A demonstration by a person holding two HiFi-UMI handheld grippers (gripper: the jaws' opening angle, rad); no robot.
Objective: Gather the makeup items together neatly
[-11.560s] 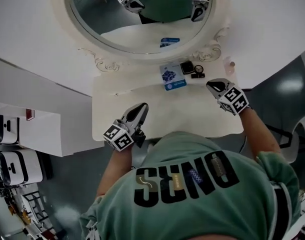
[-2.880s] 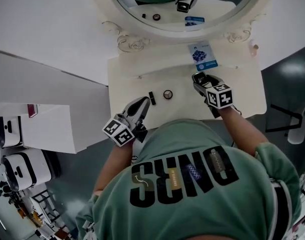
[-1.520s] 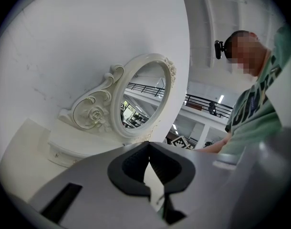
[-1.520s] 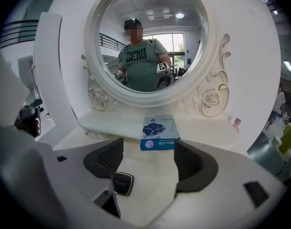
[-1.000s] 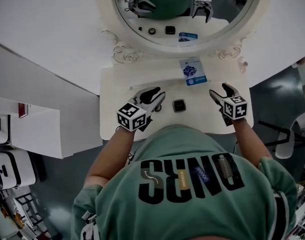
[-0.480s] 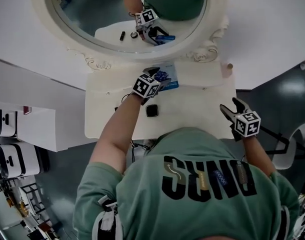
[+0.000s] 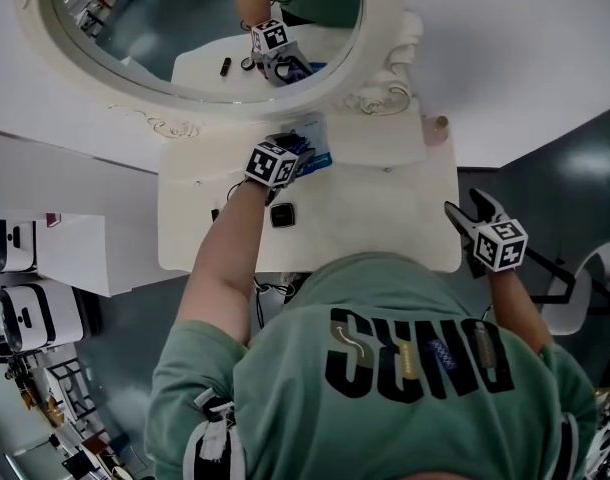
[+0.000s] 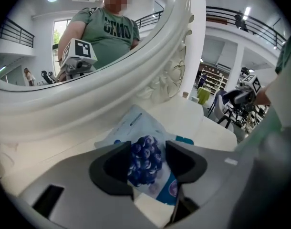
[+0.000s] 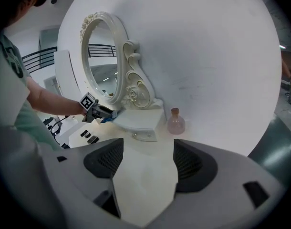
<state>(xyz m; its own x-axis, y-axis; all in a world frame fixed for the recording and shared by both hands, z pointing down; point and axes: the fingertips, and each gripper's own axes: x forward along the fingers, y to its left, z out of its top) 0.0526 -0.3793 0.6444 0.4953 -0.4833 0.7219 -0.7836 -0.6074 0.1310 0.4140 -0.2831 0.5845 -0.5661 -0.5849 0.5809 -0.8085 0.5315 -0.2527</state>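
Reaching to the shelf (image 7: 377, 144) under the mirror (image 7: 175, 38), I hold my left tongs (image 7: 299, 151) over the packet (image 8: 145, 160). It lies flat between the jaws, which stand apart and have just been closing a little, not pressing it. The compact (image 7: 282, 215) lies on the table (image 7: 385, 223) beside my left wrist. My right tongs (image 7: 468, 208) are open and empty at the table's right edge, well apart from the packet.
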